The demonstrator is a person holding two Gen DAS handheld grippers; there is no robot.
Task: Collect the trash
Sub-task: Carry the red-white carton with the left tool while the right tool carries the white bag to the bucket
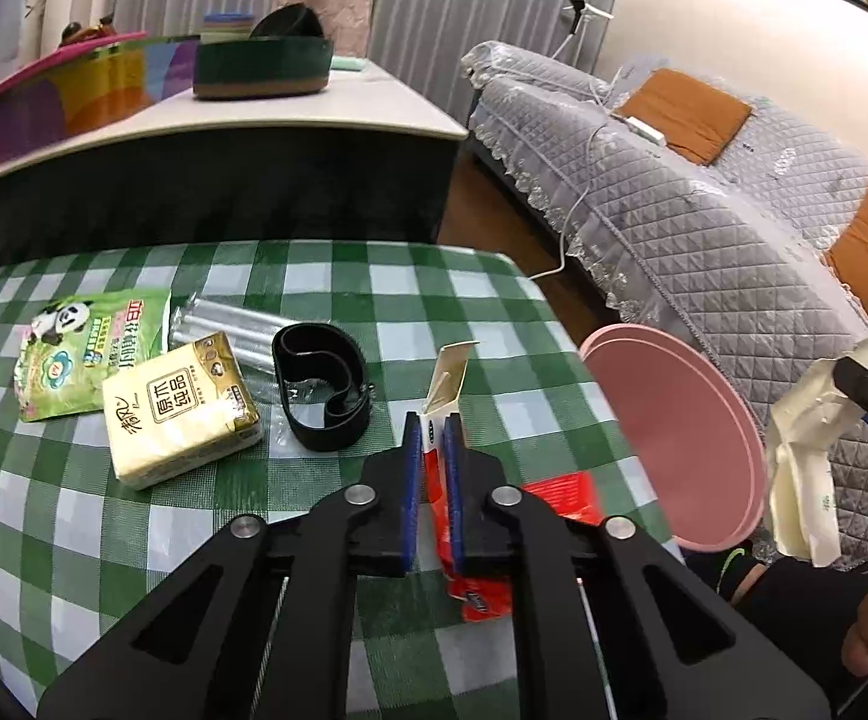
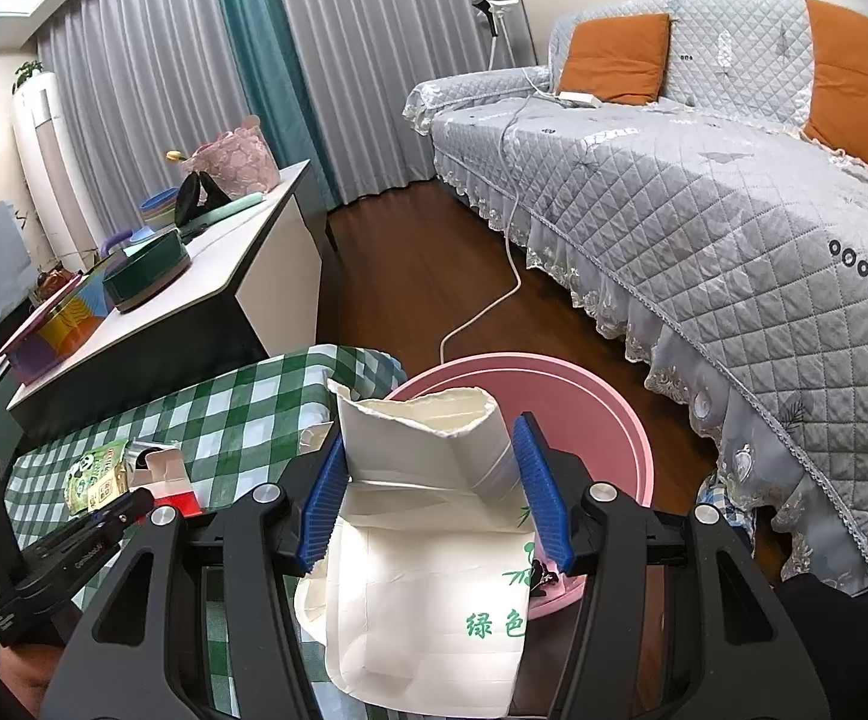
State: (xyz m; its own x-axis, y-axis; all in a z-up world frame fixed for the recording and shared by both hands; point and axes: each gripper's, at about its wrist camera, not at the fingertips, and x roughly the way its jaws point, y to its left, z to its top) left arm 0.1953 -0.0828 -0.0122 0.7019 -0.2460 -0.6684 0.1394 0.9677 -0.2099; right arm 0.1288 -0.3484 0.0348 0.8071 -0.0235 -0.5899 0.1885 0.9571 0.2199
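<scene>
Left gripper (image 1: pixel 432 429) clamped on red carton (image 1: pixel 441 483) near table's (image 1: pixel 134 516) right edge. Right gripper (image 2: pixel 428 495) gripped white paper bag (image 2: pixel 428 570) above pink basin (image 2: pixel 614 420).

The yellow tissue pack (image 1: pixel 179 414), lying up and to the left of the left gripper (image 1: pixel 432 426), bears a framed block of four characters, 原木纯品, with a brush-script brand beside it that reads roughly as 清风. Farther left, the green panda pouch (image 1: pixel 89 348) carries red and white Chinese lettering too skewed to make out. Between the right gripper's (image 2: pixel 434 444) pads, the white paper bag (image 2: pixel 428 594) shows green characters 绿色 near its lower right.
</scene>
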